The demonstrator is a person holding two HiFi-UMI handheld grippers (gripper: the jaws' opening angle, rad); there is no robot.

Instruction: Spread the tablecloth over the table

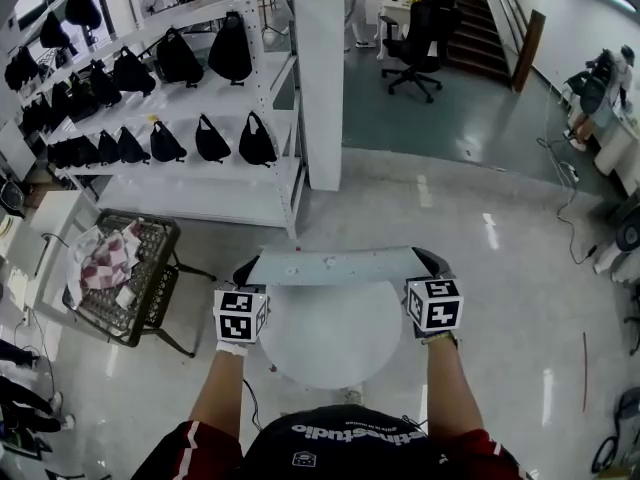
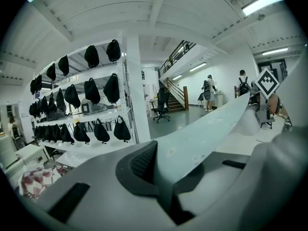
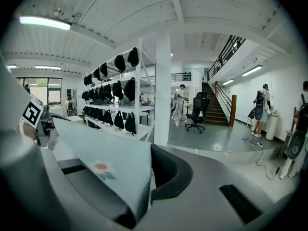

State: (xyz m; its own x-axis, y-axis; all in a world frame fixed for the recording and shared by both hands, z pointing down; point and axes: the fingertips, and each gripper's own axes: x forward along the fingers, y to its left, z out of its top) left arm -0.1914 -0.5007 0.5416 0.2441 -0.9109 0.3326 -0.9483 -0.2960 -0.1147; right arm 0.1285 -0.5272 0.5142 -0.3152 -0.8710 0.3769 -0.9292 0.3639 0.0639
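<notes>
Open-plan workspace, part storage, part office. Reference: the white pillar [image 1: 318, 78]. Left of it stands white shelving [image 1: 190, 206] hung with black bags [image 1: 230, 53] (many alike). Beyond it are an office chair [image 1: 420, 30] and a staircase [image 1: 466, 13].

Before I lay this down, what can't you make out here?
- Far rim of the table: head view, behind the tablecloth.
- How far the tablecloth hangs: head view shows one strip; both gripper views show only the clamped edge.
- Table legs: head view, under its top.
</notes>
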